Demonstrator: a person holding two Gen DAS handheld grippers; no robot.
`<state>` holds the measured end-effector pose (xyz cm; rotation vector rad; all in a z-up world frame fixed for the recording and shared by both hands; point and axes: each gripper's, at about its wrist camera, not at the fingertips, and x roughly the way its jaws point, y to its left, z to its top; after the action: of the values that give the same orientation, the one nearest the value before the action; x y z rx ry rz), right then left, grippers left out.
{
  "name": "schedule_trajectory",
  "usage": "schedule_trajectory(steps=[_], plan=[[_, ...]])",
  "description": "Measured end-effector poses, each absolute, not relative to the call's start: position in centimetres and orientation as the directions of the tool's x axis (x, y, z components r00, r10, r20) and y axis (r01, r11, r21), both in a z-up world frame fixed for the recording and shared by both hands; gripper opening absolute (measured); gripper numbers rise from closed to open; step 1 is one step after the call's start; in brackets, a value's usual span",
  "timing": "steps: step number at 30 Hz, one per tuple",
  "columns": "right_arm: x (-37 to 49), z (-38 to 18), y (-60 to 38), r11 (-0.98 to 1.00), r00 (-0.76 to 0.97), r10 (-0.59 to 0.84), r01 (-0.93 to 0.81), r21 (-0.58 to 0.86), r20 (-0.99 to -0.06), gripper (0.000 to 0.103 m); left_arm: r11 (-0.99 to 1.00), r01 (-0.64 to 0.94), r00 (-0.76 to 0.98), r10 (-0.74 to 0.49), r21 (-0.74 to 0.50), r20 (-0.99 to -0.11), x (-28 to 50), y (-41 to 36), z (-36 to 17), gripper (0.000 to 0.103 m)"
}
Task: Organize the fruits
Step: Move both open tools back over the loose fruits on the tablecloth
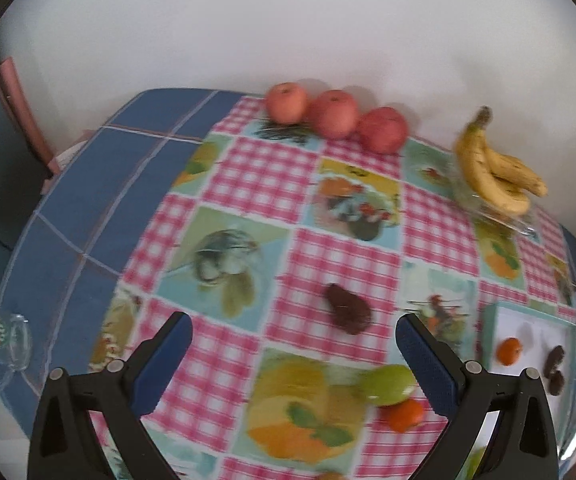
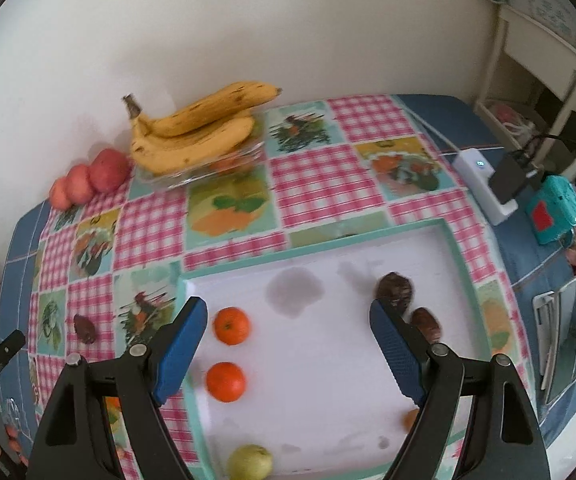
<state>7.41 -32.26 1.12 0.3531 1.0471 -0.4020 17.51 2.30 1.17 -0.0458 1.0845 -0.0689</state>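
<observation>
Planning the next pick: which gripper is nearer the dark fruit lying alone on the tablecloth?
Left. The left gripper faces the dark fruit just ahead; the right gripper hovers over the white tray.

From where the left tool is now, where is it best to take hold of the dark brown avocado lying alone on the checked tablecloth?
Probably across the wide rounded body of the dark brown avocado, coming from above. It lies flat on its side with the narrow end toward the wall, so the open left tool should close across the width, not the tapered length.
</observation>
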Motion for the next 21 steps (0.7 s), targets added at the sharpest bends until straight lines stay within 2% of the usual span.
schedule_trajectory(steps=[12, 21], plan=[[11.0, 0.0, -24.3, 0.943, 0.432, -0.073, 0.323, 0.079, -0.899, 0.084, 1.000, 0.022, 0.484, -0.014, -0.004, -0.875, 18.0, 5.1, 1.5, 0.103], [12.4, -1.5, -19.7, 0.971, 0.406, -0.020, 0.225, 0.079, -0.914, 0.084, 0.999, 0.048, 0.438, -0.006, 0.017, -0.899, 18.4, 4.6, -0.4, 0.103]])
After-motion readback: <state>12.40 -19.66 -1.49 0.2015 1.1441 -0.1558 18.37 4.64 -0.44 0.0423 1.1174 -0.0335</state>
